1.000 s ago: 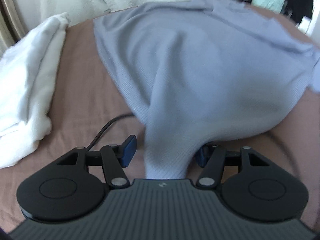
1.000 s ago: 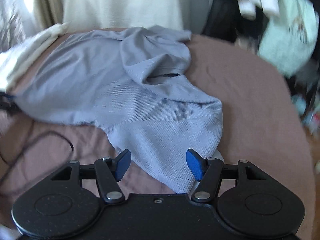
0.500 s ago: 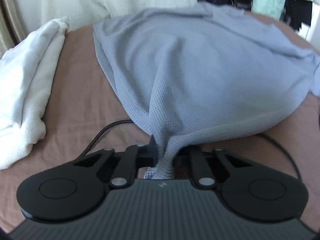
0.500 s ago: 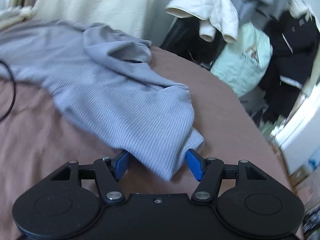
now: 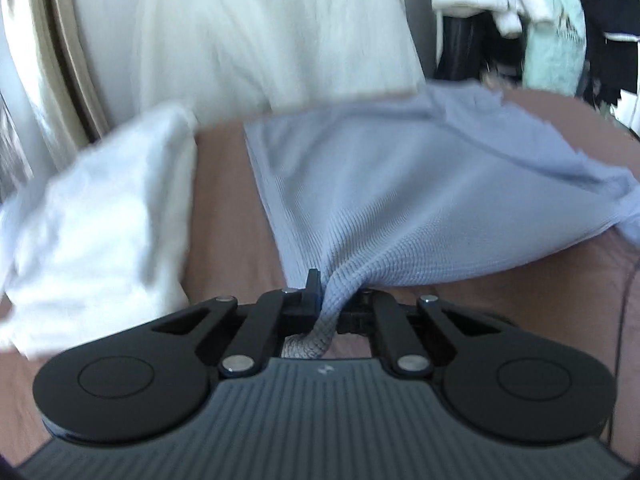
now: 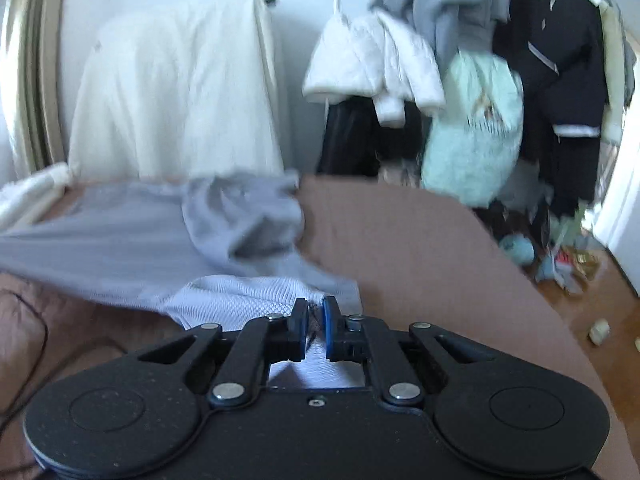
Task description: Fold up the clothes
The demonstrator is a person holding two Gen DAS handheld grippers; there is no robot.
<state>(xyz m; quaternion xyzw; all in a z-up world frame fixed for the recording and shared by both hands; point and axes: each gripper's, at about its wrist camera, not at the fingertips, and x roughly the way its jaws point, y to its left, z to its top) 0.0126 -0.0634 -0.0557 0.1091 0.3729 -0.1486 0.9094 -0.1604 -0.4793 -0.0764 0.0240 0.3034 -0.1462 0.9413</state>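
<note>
My left gripper (image 5: 332, 300) is clamped tight on a bunched edge of the one grey-blue shirt (image 5: 400, 200), the knit squeezed into a rope between the fingers and spilling back toward the handle. From there the shirt fans out across the middle and right of the frame, lying on the brown bedspread (image 5: 228, 208). At the left of that view sits one folded white garment (image 5: 100, 220), apart from the shirt with a strip of brown between them.

My right gripper (image 6: 315, 320) is nearly closed too — its two blue-padded fingers pinch another edge of the same shirt (image 6: 132, 240), with pale ribbed fabric showing between and behind them. The rest of it spreads to the left of the frame on the bedspread (image 6: 420, 248). One thin black cable (image 6: 38, 344) loops over the brown at lower left.
</note>
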